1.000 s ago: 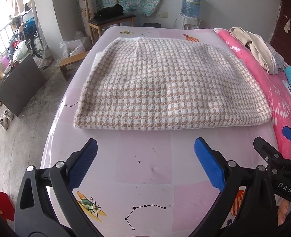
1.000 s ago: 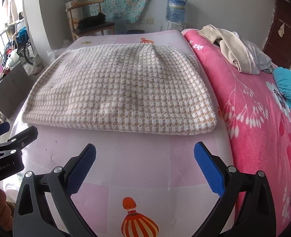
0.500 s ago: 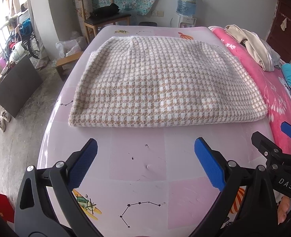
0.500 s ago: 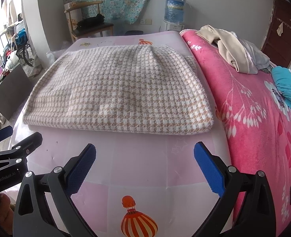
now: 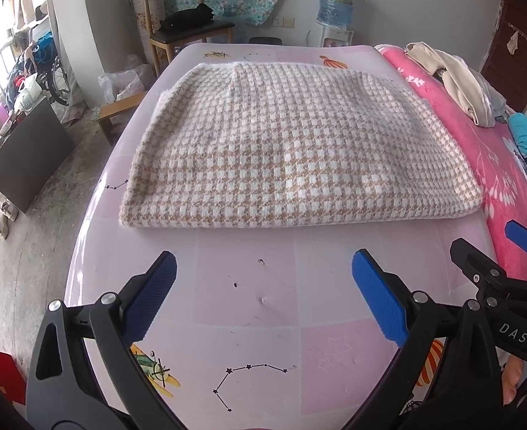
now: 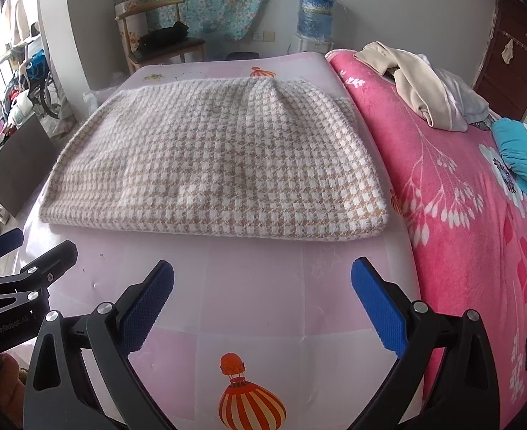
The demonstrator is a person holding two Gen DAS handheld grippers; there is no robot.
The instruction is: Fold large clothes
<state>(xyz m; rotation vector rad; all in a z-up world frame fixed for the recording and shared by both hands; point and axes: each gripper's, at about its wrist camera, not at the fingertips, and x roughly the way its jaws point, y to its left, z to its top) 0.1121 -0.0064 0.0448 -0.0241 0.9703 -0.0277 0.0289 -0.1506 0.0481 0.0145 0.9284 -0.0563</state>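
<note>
Garment: the checked beige-and-white garment (image 5: 299,150) lies folded into a flat, thick rectangle on the pink mat (image 5: 249,286), its near folded edge facing me.
My left gripper (image 5: 263,286): spread wide, holding nothing, above bare mat just short of the garment's near edge, not touching it.
My right gripper (image 6: 263,286): also spread wide and empty, short of the same near edge, toward the garment's right corner.
Mat: printed with a striped balloon (image 6: 250,399) and star lines (image 5: 249,376) on my side of the garment.
Pink floral blanket (image 6: 460,197): directly right of the garment, with a cream clothes pile (image 6: 417,82) on it, well apart from the garment.
Wooden chair (image 5: 188,25): beyond the garment's far left corner.
</note>
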